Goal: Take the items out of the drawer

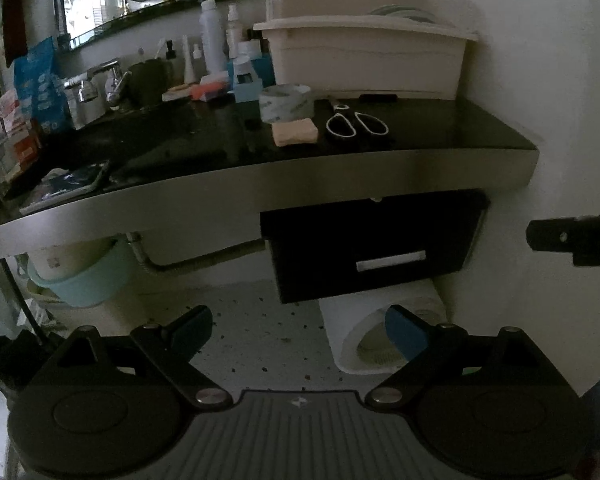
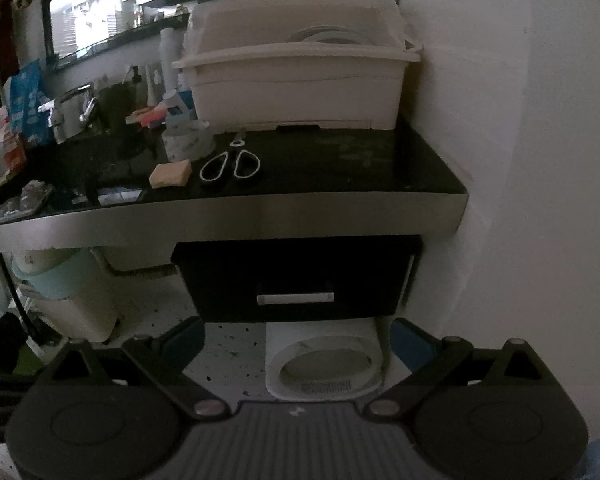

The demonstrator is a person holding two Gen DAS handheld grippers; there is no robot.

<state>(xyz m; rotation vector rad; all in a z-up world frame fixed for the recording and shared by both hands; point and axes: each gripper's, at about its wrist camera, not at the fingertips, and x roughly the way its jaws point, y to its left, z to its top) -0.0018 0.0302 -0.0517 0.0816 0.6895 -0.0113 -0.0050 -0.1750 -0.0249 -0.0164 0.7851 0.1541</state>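
Counter point(image 2: 260, 210): long, black top with a steel front edge, ending at the white wall; I take it as my landmark.
Dish bin point(image 2: 296, 80): cream plastic, lidded, at the back of the counter top hard by the wall end.
Drawer point(image 2: 296, 276): black, hung under the counter's wall end, front face toward me with a pale bar handle point(image 2: 296, 298); it looks closed, and I cannot see any contents.
White unit point(image 2: 324, 364): on the speckled floor below the counter, directly under the drawer, with a round opening facing me.
Basin point(image 1: 84, 276): pale teal, under the counter, on the far side of the pipe from the drawer.
My left tongs point(image 1: 298, 334): held low in front of the counter, fingers spread wide, nothing between the blue pads.
My right tongs point(image 2: 298, 340): also below the counter's edge, aimed at the drawer front, spread apart and empty.
Tape roll point(image 1: 286, 102): standing on the counter top, in front of the bottles.
Scissors point(image 2: 231, 164): white-rimmed black handles, flat on the counter top in front of the dish bin, loops toward me.
Sponge point(image 2: 171, 173): tan block on the counter top, just beside the scissors, in front of the tape roll.
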